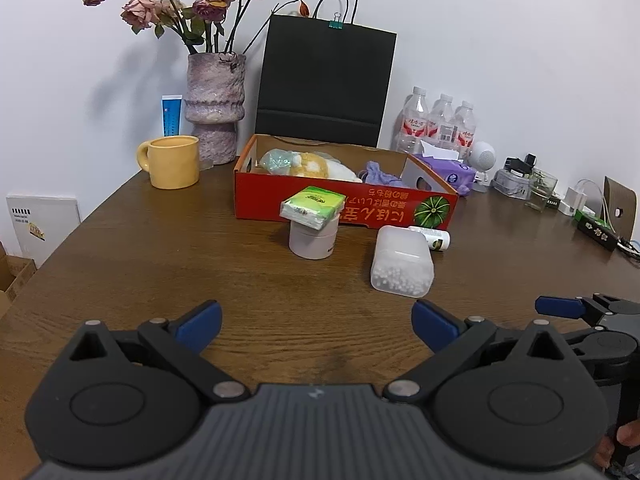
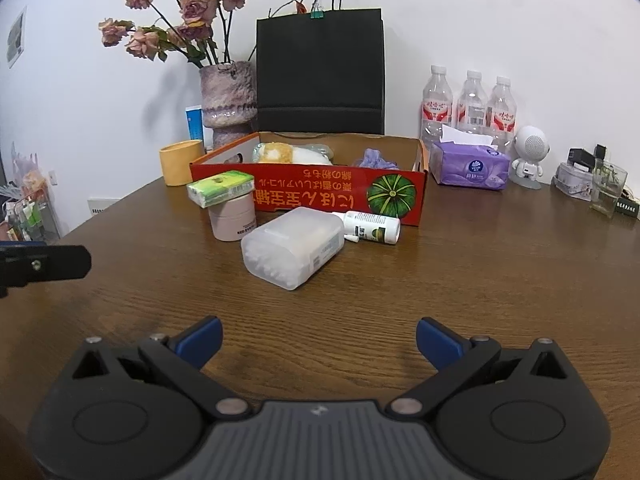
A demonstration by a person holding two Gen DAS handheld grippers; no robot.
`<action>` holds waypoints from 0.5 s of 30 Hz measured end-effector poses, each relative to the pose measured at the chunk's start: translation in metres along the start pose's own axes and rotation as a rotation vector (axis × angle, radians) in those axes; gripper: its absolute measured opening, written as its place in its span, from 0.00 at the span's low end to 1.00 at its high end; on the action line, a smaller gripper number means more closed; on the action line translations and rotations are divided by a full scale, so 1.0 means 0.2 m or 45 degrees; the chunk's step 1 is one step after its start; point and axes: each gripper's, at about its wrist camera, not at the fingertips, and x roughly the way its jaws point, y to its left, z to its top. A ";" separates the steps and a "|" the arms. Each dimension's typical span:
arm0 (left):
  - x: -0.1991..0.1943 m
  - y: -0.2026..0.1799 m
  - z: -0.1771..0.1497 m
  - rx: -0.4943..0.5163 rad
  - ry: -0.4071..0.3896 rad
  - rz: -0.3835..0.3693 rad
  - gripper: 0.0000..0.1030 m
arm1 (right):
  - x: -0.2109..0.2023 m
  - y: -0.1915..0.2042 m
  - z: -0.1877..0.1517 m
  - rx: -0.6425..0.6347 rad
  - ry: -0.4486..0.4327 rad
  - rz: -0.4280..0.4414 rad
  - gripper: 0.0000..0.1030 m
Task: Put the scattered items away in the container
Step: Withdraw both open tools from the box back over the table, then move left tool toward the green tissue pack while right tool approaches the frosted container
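Note:
A red cardboard box (image 1: 344, 206) (image 2: 320, 194) stands mid-table with soft bundles and a purple cloth inside. In front of it a green tissue pack (image 1: 313, 207) (image 2: 221, 188) rests on a pale round jar (image 1: 313, 240) (image 2: 234, 220). To the right lie a translucent tub of cotton swabs (image 1: 402, 265) (image 2: 294, 246) and a small white bottle (image 1: 434, 237) (image 2: 372, 227) on its side. My left gripper (image 1: 316, 324) hangs open over bare wood, well short of the jar. My right gripper (image 2: 318, 338) is open too, short of the tub, nothing between its fingers.
A yellow mug (image 1: 172, 162), a vase of dried roses (image 1: 214, 108), a black paper bag (image 1: 324, 84), water bottles (image 2: 470, 104), a purple tissue pack (image 2: 470, 166) and small gadgets (image 2: 528, 156) line the back. The brown table (image 1: 160, 272) drops off at the left.

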 end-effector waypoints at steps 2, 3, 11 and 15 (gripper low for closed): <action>0.03 0.00 0.01 0.001 0.005 -0.004 1.00 | 0.02 0.00 0.00 0.007 0.005 -0.001 1.00; 0.05 0.00 0.01 0.000 0.010 -0.008 1.00 | 0.03 0.00 0.00 0.010 0.008 -0.001 1.00; 0.19 0.02 0.07 0.010 0.040 -0.024 1.00 | 0.11 0.04 0.04 0.002 0.011 -0.028 1.00; 0.23 0.04 0.10 0.040 0.049 -0.034 1.00 | 0.16 0.07 0.06 -0.004 0.013 -0.045 1.00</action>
